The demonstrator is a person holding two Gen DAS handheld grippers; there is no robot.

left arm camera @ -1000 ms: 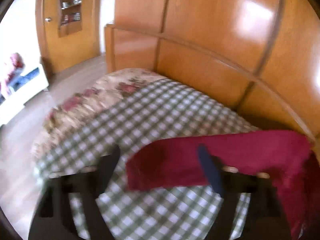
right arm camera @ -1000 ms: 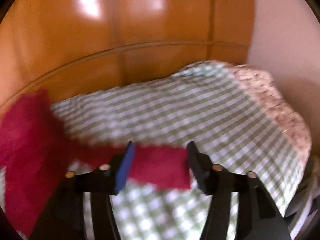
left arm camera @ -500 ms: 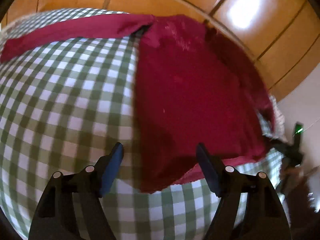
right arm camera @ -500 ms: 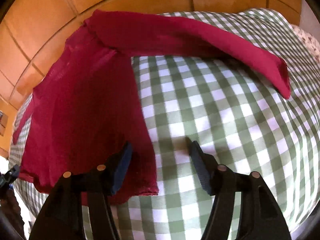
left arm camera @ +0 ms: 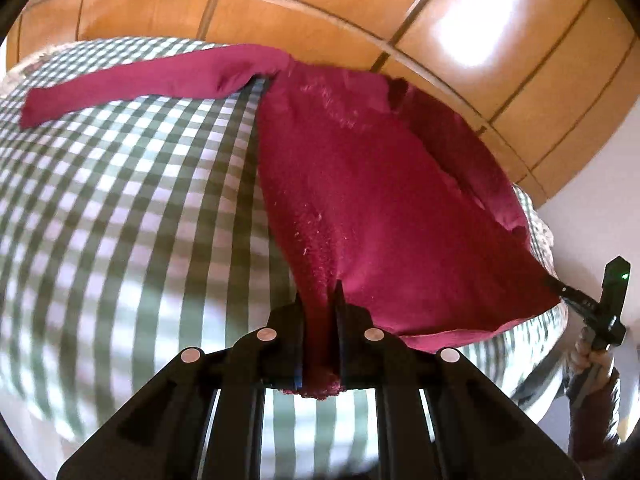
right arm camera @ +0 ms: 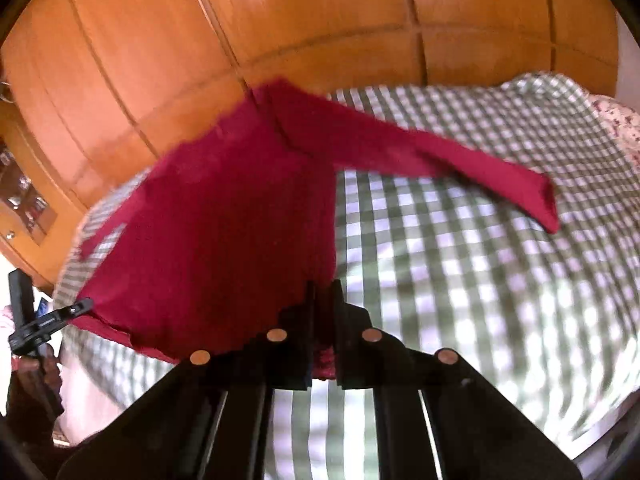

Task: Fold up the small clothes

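A dark red long-sleeved sweater (left arm camera: 372, 208) lies on the green-and-white checked bedcover (left arm camera: 132, 216), sleeves spread out to the sides. My left gripper (left arm camera: 319, 300) is shut on the sweater's bottom left hem corner. My right gripper (right arm camera: 322, 300) is shut on the bottom right hem corner of the sweater (right arm camera: 224, 240), which lifts off the bedcover (right arm camera: 480, 264). The right gripper also shows at the right edge of the left wrist view (left arm camera: 560, 290), and the left gripper at the left edge of the right wrist view (right arm camera: 86, 304). One sleeve (right arm camera: 460, 160) hangs in the air.
A glossy wooden headboard and wall panelling (left arm camera: 360, 20) stand right behind the sweater. A floral bedspread (right arm camera: 616, 120) shows at the bed's far right. A wooden shelf unit (right arm camera: 24, 200) is at the left.
Both grippers were open over the hem corners half a second ago; now both are shut on them. The right side of the sweater has risen off the bed.
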